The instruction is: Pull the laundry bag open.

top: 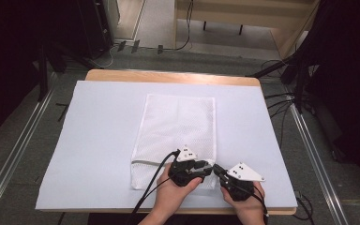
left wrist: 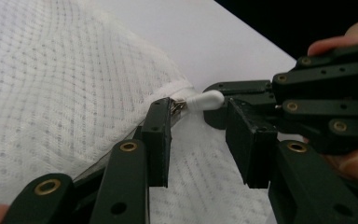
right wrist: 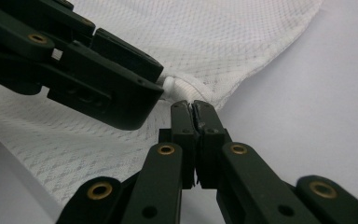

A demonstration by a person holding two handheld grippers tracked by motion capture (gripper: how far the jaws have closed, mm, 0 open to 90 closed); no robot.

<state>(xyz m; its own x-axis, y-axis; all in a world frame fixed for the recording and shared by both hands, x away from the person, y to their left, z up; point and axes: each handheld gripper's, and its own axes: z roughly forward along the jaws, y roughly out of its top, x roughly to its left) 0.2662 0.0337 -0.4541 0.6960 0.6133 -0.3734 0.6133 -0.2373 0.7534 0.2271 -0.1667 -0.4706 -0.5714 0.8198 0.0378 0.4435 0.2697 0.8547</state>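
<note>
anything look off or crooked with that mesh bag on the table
Nothing is damaged or spilled. The white mesh zip bag lies flat but slightly askew on the pale sheet. Its zip is part open near the front edge, where the left gripper and the shut right gripper meet by the white zip pull.

mesh bag's (top: 176, 131) near corner hidden under tongs, forearms cut off below

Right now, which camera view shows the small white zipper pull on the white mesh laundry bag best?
The left gripper view: the small white zipper pull lies close and sharp at the white mesh laundry bag corner, beside the metal slider. The right gripper view shows a white nub at closed jaws. In the high view the pull is too small to tell.
</note>
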